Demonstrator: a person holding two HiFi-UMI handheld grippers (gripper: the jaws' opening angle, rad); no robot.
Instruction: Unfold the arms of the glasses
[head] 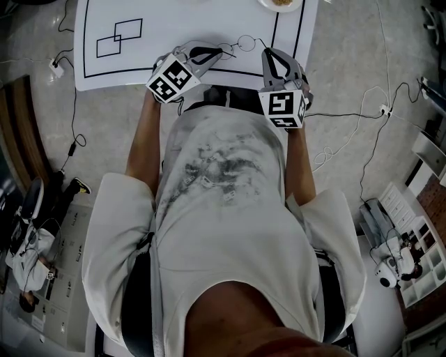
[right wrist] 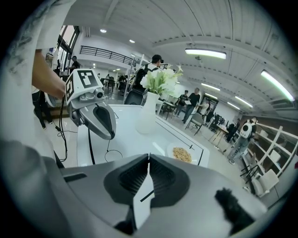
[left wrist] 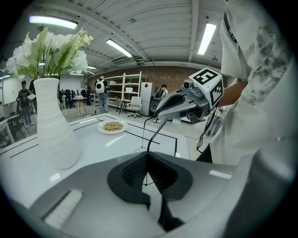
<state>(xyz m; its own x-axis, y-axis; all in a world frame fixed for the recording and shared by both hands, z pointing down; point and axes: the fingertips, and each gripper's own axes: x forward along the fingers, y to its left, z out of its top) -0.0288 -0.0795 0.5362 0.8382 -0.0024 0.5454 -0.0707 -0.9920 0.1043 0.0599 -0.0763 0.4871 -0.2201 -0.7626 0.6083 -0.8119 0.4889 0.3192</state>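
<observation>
Left gripper [head: 217, 53] and right gripper [head: 267, 52] fingers both clenched on the wire glasses [head: 245, 43] over the counter [head: 174, 28] edge; overpulling likely bends the frame or slips it.

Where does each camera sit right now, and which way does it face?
Head view: on the person's head, looking steeply down at the white table; shows their white-shirted torso, forearms, and the left gripper and right gripper, both shut on the thin black wire-frame glasses.
Left gripper view: on the left gripper, looking along its jaws across the table toward the white ribbed vase; shows the right gripper and torso.
Right gripper view: on the right gripper, facing the left gripper.
Shared: both gripper views show the vase.
</observation>
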